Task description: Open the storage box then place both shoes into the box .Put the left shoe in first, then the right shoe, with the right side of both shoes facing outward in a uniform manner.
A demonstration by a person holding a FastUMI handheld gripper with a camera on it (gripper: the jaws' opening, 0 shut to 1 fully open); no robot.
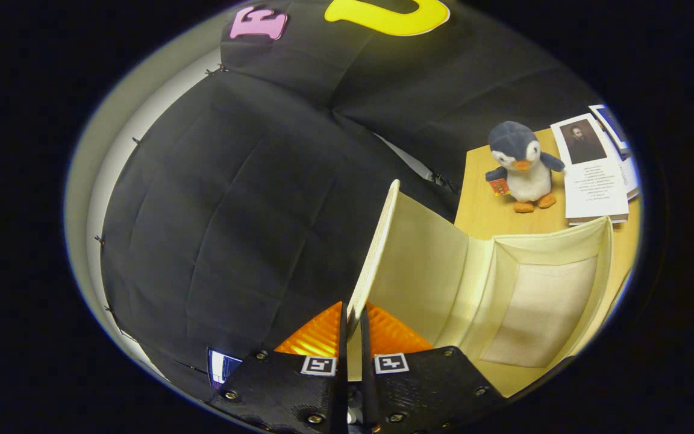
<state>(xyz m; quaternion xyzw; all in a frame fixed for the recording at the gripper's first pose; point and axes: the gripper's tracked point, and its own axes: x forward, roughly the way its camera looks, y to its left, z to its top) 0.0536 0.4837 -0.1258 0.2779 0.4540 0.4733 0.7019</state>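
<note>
Pinching box lid (377,253) edge, we keep gripper (352,337) jaws clamped, lid raised, exposing empty box (603,265) beyond for shoes.

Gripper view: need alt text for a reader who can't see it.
The claw is shut on the raised lid of a cream fabric storage box, holding the lid open so the box's bare inside shows. Beyond the box, on a wooden table, stand a plush penguin and some booklets.
</note>
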